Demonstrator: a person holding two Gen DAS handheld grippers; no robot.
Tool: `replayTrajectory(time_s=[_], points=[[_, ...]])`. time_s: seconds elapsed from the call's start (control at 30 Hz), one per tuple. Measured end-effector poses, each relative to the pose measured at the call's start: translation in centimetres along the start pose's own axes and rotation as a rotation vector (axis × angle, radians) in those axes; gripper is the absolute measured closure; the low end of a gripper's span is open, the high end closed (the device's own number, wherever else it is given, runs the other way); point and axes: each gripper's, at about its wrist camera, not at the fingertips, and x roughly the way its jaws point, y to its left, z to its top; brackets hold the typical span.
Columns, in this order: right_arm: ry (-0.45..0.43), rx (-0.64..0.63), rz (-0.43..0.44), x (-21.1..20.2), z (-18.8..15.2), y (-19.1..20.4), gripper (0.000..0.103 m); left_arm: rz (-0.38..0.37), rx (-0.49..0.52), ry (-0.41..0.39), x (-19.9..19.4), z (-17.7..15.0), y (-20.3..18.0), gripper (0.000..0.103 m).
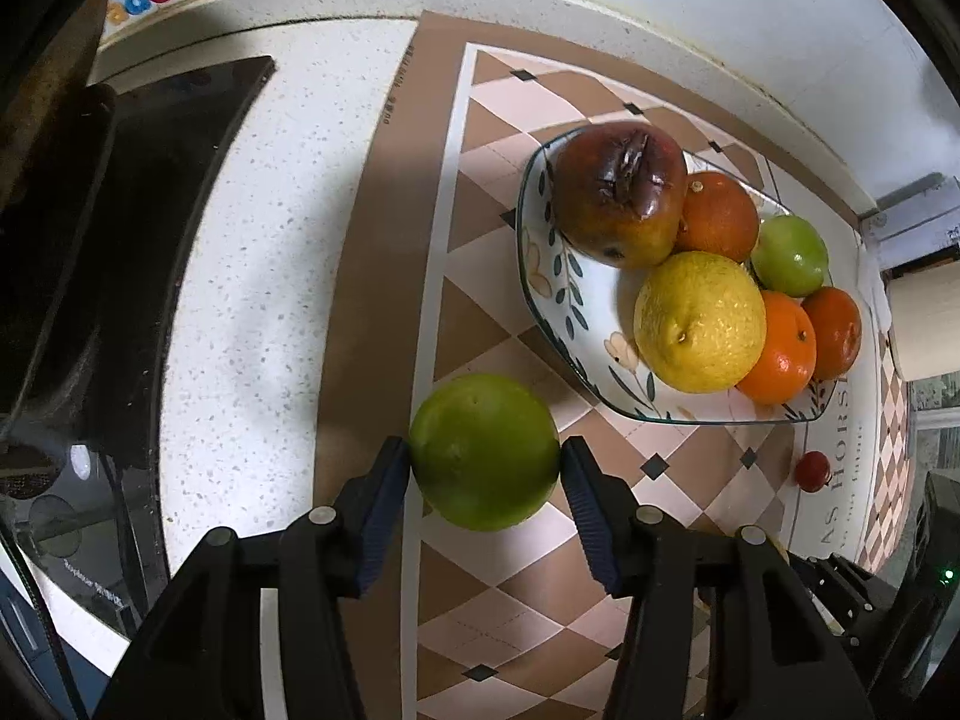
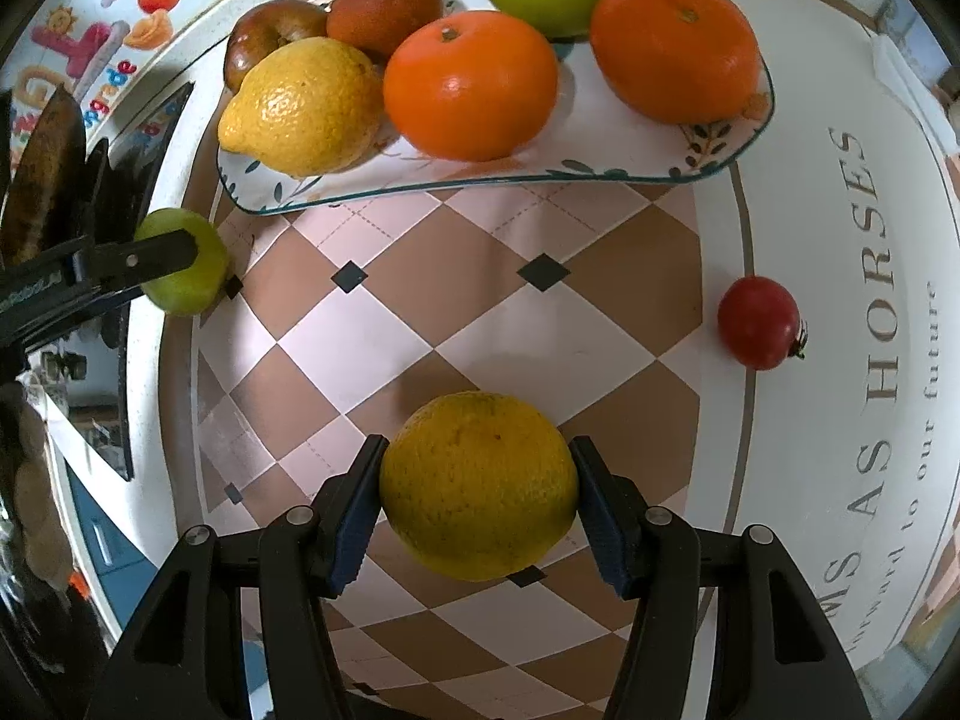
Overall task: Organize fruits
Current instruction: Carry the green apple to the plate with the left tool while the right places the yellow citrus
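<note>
My left gripper (image 1: 485, 459) is shut on a green citrus fruit (image 1: 483, 450) above the checked mat, left of the plate; the fruit also shows in the right wrist view (image 2: 198, 273). My right gripper (image 2: 477, 489) is shut on a yellow-green orange (image 2: 477, 483) above the mat, in front of the plate. The floral plate (image 1: 543, 276) holds a bruised dark apple (image 1: 618, 192), a lemon (image 1: 699, 321), three oranges and a green fruit (image 1: 789, 255). A small red fruit (image 2: 759, 321) lies on the mat to the right.
The checked mat (image 2: 480, 324) lies on a speckled white counter (image 1: 270, 240). A black stove top (image 1: 120, 240) is at the left. A white wall runs behind the plate. A paper roll (image 1: 927, 324) stands at the far right.
</note>
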Motion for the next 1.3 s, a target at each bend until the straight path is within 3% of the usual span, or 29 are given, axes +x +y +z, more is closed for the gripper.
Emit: replayTrajectory(time_s=[0.27,0.43,0.6,0.83,1.03,1.3], points=[[-0.017,0.021,0.029,-0.8,0.2,-0.4,0.040,-0.091,-0.031,-0.076,-4.3,2.3,-0.1,0.054],[-0.070,0.028,0.049,-3.1,1.3,-0.5,0.040,-0.141,-0.044,-0.086,-4.6,4.4,-1.5,0.054],[-0.164,0.101,0.068,-7.3,4.1,-3.5,0.040,-0.171,-0.077,-0.062,-3.3,5.4,-1.9,0.054],[-0.263,0.176,0.016,-11.3,10.4,-8.5,0.040,-0.181,-0.094,-0.061,-2.8,5.4,-1.6,0.053],[-0.259,0.192,0.001,-10.2,14.3,-10.2,0.040,-0.171,-0.128,-0.055,-2.2,4.9,-0.9,0.053],[-0.254,0.171,-0.025,-7.9,17.3,-9.1,0.040,-0.181,-0.181,-0.046,-1.3,4.7,0.3,0.053]])
